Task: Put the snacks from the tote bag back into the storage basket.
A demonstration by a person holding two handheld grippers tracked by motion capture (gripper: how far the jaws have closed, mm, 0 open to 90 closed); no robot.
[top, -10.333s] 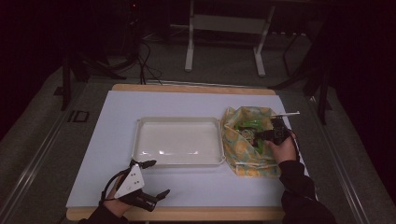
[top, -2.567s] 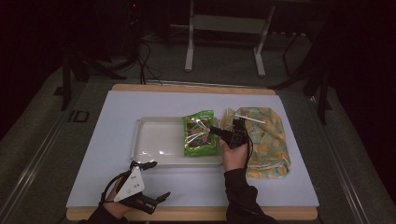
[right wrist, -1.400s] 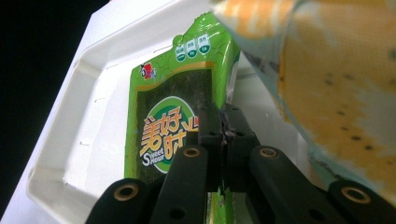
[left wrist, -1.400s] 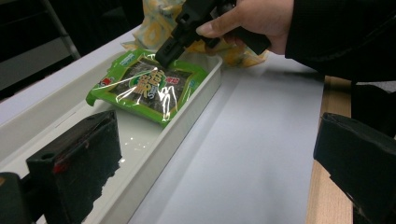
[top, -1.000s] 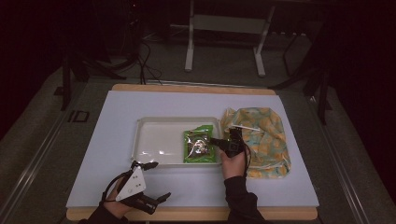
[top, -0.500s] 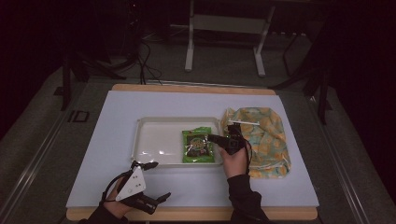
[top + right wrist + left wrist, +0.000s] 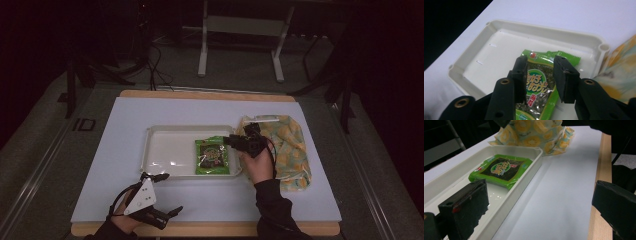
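While our right gripper (image 7: 539, 75) hovered over the flat green foil snack packet (image 7: 213, 156), its jaws stood narrowly apart and held nothing, which we judged meant the packet had been let go; it lay flat at the right end of the shallow white plastic tray (image 7: 165, 131), just beside the yellow-patterned cloth bag (image 7: 289, 145) it seemingly came from; our left gripper (image 7: 162, 195) rested wide open near the table's front edge, clear of the work
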